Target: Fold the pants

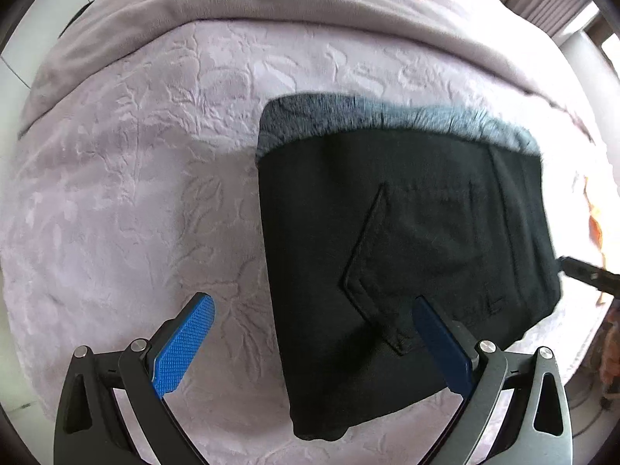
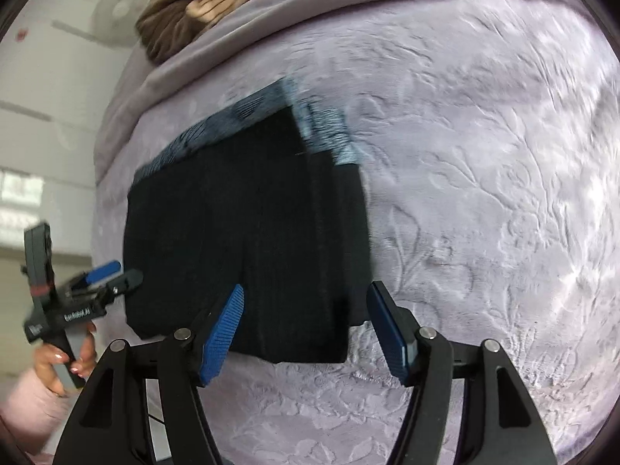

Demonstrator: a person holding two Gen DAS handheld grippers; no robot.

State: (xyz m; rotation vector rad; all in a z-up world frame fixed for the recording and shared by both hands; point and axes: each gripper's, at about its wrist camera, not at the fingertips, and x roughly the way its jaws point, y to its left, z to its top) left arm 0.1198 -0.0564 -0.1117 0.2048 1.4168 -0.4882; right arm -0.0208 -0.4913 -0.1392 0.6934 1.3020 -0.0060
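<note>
Folded black pants (image 1: 407, 240), embossed plush blanket (image 1: 135, 193)

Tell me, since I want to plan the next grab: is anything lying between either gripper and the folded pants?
Nothing visible does. The left gripper and the right gripper both stand open right over the near edge of the black pants, with only the pale blanket around them.

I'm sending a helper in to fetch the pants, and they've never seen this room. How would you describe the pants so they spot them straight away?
Look at the bed covered by a pale lilac blanket embossed with leaves. On it lies one compact, folded black bundle: the pants, with a stitched pointed back pocket on top and grey fleecy lining along the far edge. The only other fabric, a brown striped cloth, is bunched at the bed's far end.
</note>
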